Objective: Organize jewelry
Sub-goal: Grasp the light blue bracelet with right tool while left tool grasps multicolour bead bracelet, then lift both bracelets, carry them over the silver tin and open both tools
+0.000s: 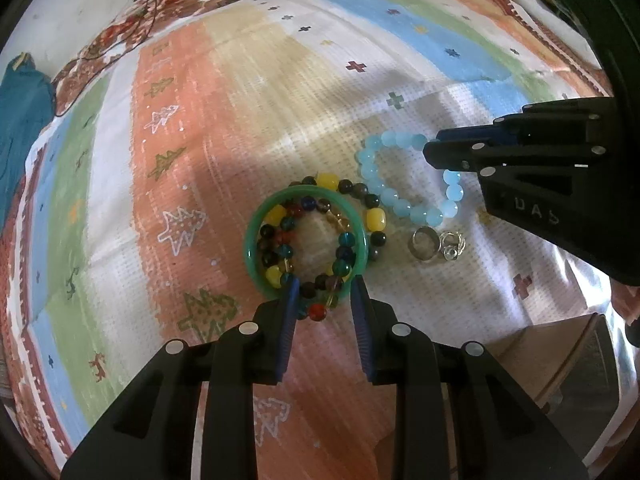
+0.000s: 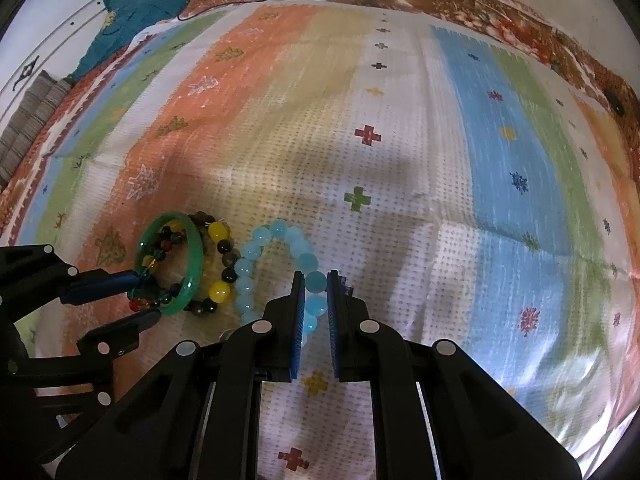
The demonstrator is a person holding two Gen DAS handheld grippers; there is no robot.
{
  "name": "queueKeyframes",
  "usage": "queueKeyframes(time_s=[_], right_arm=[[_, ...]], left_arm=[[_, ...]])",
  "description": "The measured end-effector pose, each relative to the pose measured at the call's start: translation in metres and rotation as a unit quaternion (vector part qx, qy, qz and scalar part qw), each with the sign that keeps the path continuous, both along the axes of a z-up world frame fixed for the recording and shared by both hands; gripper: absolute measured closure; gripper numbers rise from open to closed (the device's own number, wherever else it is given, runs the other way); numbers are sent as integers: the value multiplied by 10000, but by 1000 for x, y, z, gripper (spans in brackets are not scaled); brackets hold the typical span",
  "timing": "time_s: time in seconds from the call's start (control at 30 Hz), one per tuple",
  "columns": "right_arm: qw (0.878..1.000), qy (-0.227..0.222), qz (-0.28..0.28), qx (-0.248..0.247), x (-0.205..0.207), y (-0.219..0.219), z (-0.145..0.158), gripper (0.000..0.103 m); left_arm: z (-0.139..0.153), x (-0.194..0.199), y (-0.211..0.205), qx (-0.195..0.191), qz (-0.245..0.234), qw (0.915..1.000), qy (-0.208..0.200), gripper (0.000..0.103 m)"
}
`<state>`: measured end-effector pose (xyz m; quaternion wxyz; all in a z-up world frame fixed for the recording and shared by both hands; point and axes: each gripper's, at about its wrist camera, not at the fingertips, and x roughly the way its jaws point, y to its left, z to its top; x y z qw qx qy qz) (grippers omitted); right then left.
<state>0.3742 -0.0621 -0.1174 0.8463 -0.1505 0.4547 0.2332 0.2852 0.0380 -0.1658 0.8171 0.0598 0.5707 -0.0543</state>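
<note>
A green bangle (image 1: 256, 248) (image 2: 192, 264) lies on the striped cloth (image 1: 224, 128), with a strand of small multicoloured beads (image 1: 344, 240) coiled inside it. A bracelet of yellow and dark beads (image 1: 376, 218) (image 2: 220, 264) lies partly under it. My left gripper (image 1: 326, 286) (image 2: 148, 296) is open, its tips astride the bangle's near rim and a few beads. A pale blue bead bracelet (image 1: 400, 200) (image 2: 256, 240) lies to the right, and my right gripper (image 2: 316, 276) (image 1: 434, 148) is shut on its beads. Two silver rings (image 1: 424, 242) rest beside it.
A teal cloth (image 1: 20, 120) (image 2: 148, 4) lies at the far left edge, next to grey striped fabric (image 2: 28, 120). Thin cables (image 1: 148, 12) trail over the floral border at the back. A cardboard box (image 1: 560, 360) stands near my right side.
</note>
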Motion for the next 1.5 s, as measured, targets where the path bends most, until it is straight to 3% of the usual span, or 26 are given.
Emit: queueKeyframes(time_s=[0.1,0.33,0.7,1.0,1.5], right_arm=[[10000,7,16,-11,0,1,-1,91],[10000,25,5,22,0,0,0,91],[9999,-137,23,18,-8,0,10,91],[9989,-445,64,130,-28,-9,34,91],[9962,-747,17,441,-62,-29,70,91]], left_arm=[[-4,1,-5,-32,-95,9999,42,77],[-2,-2,-12,64,-196,9998,-4,94],[16,-7,-9,30,-97,9998,-199,94],[42,-15,-5,216,329,9981,-469,94],[85,-43,10,34,804,9929,-876,94]])
